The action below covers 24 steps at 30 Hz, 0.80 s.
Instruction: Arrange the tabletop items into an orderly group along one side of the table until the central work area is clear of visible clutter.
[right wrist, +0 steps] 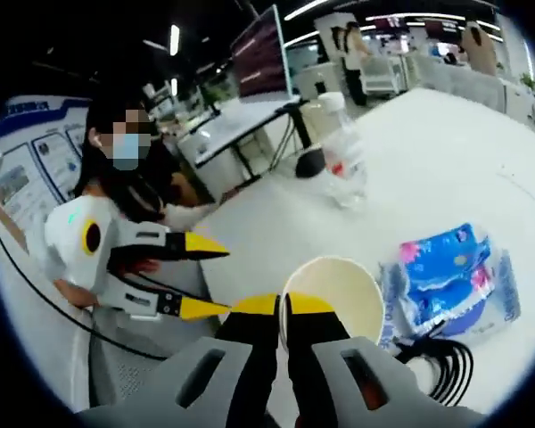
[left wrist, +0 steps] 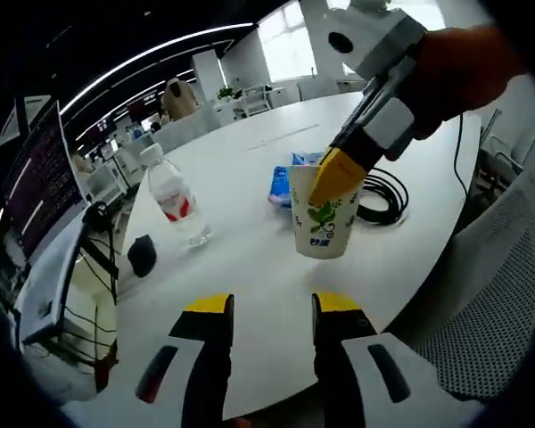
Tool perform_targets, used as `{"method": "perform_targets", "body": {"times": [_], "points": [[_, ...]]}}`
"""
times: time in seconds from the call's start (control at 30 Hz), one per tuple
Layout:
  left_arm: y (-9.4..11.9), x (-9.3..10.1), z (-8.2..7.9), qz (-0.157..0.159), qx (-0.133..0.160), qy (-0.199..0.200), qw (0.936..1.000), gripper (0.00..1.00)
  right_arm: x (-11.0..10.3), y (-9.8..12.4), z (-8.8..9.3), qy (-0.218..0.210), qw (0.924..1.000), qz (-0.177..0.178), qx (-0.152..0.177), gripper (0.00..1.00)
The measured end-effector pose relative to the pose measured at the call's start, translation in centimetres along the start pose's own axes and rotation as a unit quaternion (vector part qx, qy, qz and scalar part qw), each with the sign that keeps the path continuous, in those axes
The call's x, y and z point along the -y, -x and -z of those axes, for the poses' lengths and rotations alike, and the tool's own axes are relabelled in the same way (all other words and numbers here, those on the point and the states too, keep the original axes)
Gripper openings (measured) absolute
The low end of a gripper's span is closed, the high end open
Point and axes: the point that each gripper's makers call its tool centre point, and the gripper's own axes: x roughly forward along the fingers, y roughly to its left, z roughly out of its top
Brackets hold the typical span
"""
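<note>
Now right gripper [right wrist: 281, 308] pinches one cup's [left wrist: 325, 223] rim; left gripper [left wrist: 272, 308] spread; one bottle [left wrist: 176, 194].

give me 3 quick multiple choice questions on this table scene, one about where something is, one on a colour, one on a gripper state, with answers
1. Where does the blue packet lie?
A. on the white table beside the paper cup
B. inside the paper cup
C. on the chair seat

2. What colour is the label on the water bottle?
A. green
B. red
C. black

3. What is the right gripper doing?
A. hanging open, apart from everything
B. shut on the bottle's cap
C. shut on the paper cup's rim

Answers:
1. A: in the right gripper view the packet rests on the table next to the paper cup.
2. B: the left gripper view shows a red band on the clear bottle.
3. C: its yellow tips pinch the cup's rim wall, while the left gripper stands open over bare table.
</note>
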Motion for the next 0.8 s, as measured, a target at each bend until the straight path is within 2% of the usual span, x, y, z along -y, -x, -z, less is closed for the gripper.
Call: {"method": "perform_targets", "body": {"times": [0.2,0.37,0.6,0.8], "points": [[0.0,-0.4,0.0,-0.009,0.002,0.006,0.9999,0.34,1.9,-1.5,-1.5,0.056,0.9979,0.008,-0.033,0.0],[0.1,-0.7,0.0,-0.016,0.002,0.013,0.9998,0.33,2.7,-2.7,-2.5,0.079,0.9957,0.009,-0.048,0.0],[0.1,-0.7,-0.2,-0.018,0.003,0.003,0.9998,0.33,3.6,-4.2,-3.7,0.098,0.9934,0.012,-0.058,0.0],[0.0,-0.6,-0.1,-0.017,0.001,0.0,0.9998,0.33,4.6,-5.6,-4.5,0.135,0.9879,0.018,-0.074,0.0]]}}
